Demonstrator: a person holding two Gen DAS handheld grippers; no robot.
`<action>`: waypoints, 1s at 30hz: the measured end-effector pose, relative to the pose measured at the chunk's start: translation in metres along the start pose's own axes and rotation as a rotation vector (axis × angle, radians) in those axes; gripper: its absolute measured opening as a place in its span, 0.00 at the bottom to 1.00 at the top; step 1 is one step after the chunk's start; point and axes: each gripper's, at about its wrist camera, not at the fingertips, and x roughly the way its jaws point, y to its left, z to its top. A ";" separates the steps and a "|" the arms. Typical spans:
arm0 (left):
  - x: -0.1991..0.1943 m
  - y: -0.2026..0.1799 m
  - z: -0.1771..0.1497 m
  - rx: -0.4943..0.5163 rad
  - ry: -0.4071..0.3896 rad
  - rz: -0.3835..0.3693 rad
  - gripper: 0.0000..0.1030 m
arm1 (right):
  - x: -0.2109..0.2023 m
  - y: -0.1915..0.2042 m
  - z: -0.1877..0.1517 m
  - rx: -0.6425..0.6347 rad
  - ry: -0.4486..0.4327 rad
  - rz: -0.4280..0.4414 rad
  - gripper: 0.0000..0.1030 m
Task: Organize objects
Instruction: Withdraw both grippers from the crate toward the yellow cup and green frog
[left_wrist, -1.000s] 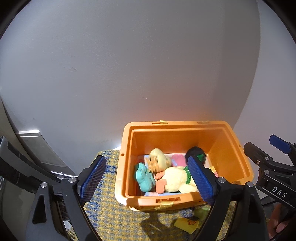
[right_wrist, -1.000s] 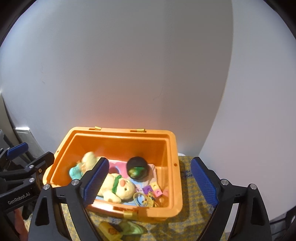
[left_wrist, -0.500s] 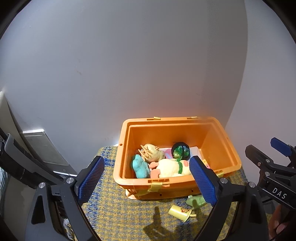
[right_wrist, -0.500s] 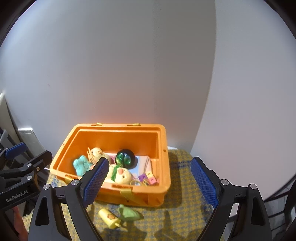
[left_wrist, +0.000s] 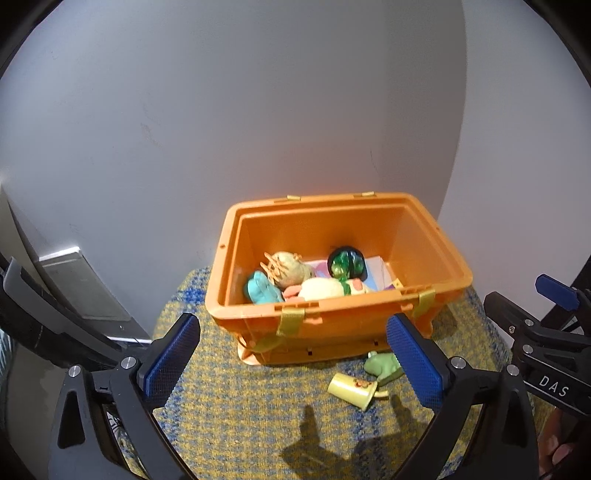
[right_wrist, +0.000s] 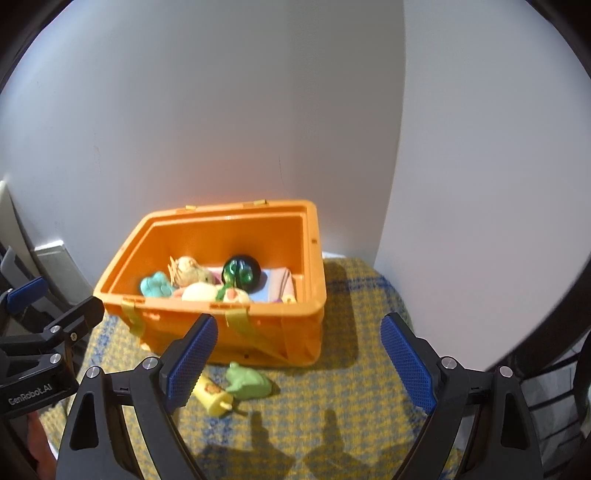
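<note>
An orange plastic bin stands on a yellow-blue woven mat against the white wall. Inside it lie a teal plush, a tan plush, a cream plush and a dark green ball. On the mat in front of the bin lie a yellow toy cup and a green toy. My left gripper and right gripper are both open and empty, held back from the bin.
The woven mat covers the surface up to the corner of two white walls. A grey flat device leans at the left. The other gripper shows at each view's edge.
Both grippers have pulled back and away from the bin, which now looks smaller and farther. The yellow cup and green toy in front of it have come fully into view.
</note>
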 end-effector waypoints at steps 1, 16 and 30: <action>0.002 0.000 -0.003 -0.003 0.005 -0.002 1.00 | 0.002 0.000 -0.005 -0.001 0.008 -0.003 0.87; 0.042 -0.017 -0.045 0.030 0.065 -0.049 1.00 | 0.026 -0.010 -0.055 0.015 0.058 -0.035 0.87; 0.087 -0.040 -0.073 0.071 0.143 -0.103 1.00 | 0.054 -0.027 -0.093 0.041 0.105 -0.064 0.87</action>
